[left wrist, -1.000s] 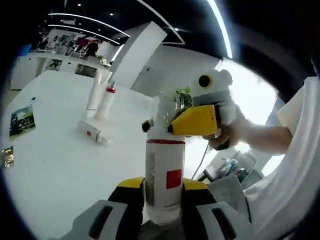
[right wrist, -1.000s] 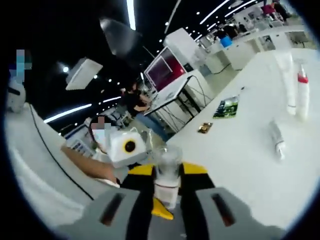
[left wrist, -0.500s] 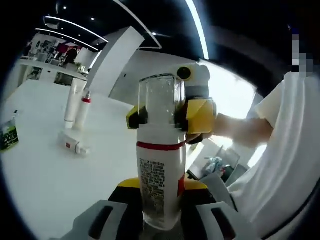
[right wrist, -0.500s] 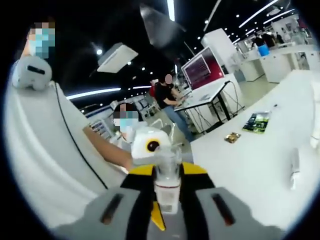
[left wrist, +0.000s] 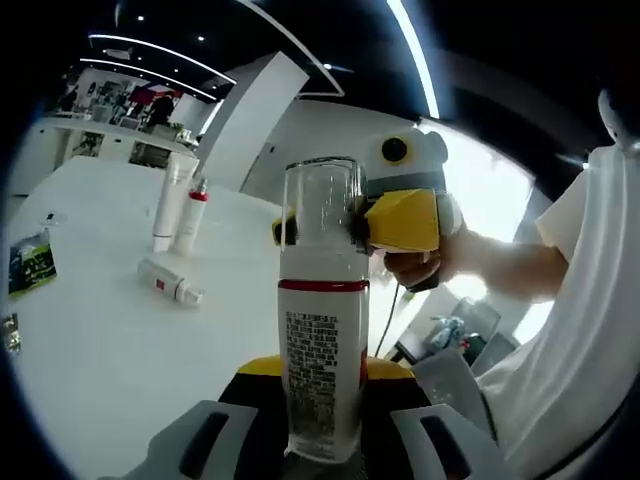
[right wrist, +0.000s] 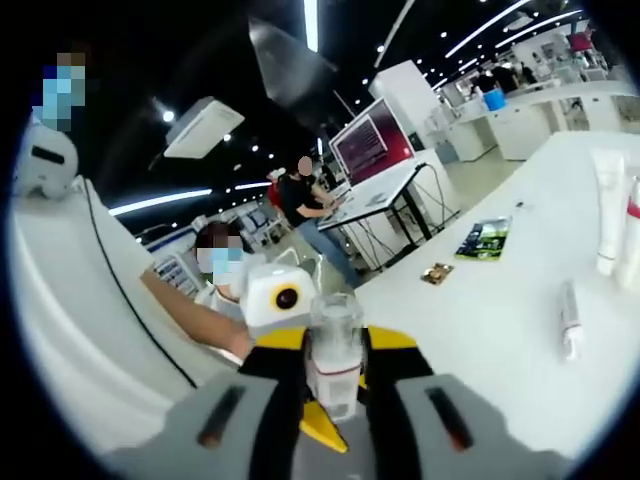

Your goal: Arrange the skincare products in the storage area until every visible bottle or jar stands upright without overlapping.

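Note:
A white bottle (left wrist: pixel 322 370) with a red band and a clear cap (left wrist: pixel 322 200) stands upright between the jaws of my left gripper (left wrist: pixel 325 385), which is shut on its lower body. My right gripper (left wrist: pixel 340 228) comes in from the right and is shut on the clear cap (right wrist: pixel 335 330), seen between its own jaws (right wrist: pixel 335 362). On the white table (left wrist: pixel 90 350) a white tube (left wrist: pixel 170 195) and a red-capped bottle (left wrist: pixel 192 215) stand side by side. A small tube (left wrist: pixel 168 280) lies flat near them.
A green card (left wrist: pixel 30 262) and a small gold item (right wrist: pixel 436 272) lie near the table edge. A person's hand and white sleeve (left wrist: pixel 560 330) are at the right. Other people and desks are behind, past the table.
Both views have swung a little with the hands. The bottle has turned in the left jaws, its printed text now facing the camera. Both grippers keep their hold.

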Action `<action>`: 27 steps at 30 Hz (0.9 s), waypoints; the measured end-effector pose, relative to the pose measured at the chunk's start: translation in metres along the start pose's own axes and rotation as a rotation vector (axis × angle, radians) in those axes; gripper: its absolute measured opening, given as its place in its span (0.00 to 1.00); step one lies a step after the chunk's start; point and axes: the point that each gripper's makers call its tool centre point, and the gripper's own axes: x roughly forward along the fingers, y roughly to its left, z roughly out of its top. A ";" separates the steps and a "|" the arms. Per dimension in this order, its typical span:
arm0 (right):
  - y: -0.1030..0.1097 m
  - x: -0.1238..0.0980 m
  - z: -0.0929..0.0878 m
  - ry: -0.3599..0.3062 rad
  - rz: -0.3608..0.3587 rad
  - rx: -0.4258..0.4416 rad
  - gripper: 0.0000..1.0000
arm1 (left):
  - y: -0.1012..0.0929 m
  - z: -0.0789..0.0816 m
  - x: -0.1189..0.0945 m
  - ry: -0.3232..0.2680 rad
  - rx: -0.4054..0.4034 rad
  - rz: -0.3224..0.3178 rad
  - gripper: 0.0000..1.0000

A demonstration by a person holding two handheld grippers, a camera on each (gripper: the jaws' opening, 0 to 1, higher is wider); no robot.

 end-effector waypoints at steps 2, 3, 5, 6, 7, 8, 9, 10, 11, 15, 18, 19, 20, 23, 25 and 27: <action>-0.002 -0.001 0.003 -0.007 -0.018 -0.002 0.28 | 0.002 0.000 0.000 0.001 -0.005 0.011 0.26; -0.003 -0.002 0.005 -0.011 -0.038 -0.010 0.28 | 0.005 -0.002 -0.001 0.006 -0.003 0.030 0.26; -0.001 -0.001 0.007 -0.001 -0.059 -0.023 0.29 | 0.009 -0.004 0.000 0.017 -0.001 0.048 0.26; -0.002 0.000 0.006 0.008 -0.079 -0.026 0.30 | 0.012 -0.004 0.000 0.021 0.009 0.062 0.26; -0.008 0.001 0.004 0.021 -0.129 -0.022 0.31 | 0.014 -0.005 0.000 0.026 0.008 0.069 0.26; -0.009 0.005 0.001 0.024 -0.147 -0.006 0.31 | 0.015 -0.005 0.000 0.029 0.005 0.076 0.26; -0.011 0.007 -0.002 0.038 -0.163 0.016 0.31 | 0.016 -0.005 0.000 0.030 0.009 0.081 0.26; -0.011 0.010 -0.006 0.055 -0.178 0.029 0.31 | 0.017 -0.006 0.000 0.032 0.012 0.086 0.26; -0.012 0.012 -0.007 0.055 -0.189 0.028 0.31 | 0.018 -0.006 0.000 0.034 0.014 0.092 0.26; -0.016 0.021 -0.018 0.080 -0.272 0.032 0.26 | 0.022 -0.006 -0.001 0.036 0.017 0.112 0.26; -0.018 0.022 -0.020 0.077 -0.303 0.046 0.23 | 0.025 -0.010 -0.002 0.054 0.015 0.130 0.26; -0.019 0.022 -0.020 0.075 -0.305 0.047 0.23 | 0.025 -0.010 -0.002 0.054 0.015 0.131 0.26; -0.019 0.022 -0.019 0.070 -0.306 0.041 0.22 | 0.025 -0.009 -0.003 0.048 0.019 0.135 0.26; -0.019 0.021 -0.016 0.062 -0.312 0.024 0.22 | 0.026 -0.006 -0.003 0.035 0.036 0.149 0.27; -0.020 0.020 -0.015 0.055 -0.315 0.017 0.22 | 0.029 -0.005 -0.003 0.030 0.023 0.169 0.27; -0.020 0.018 -0.011 0.042 -0.326 0.007 0.22 | 0.035 -0.002 -0.005 0.016 -0.006 0.217 0.29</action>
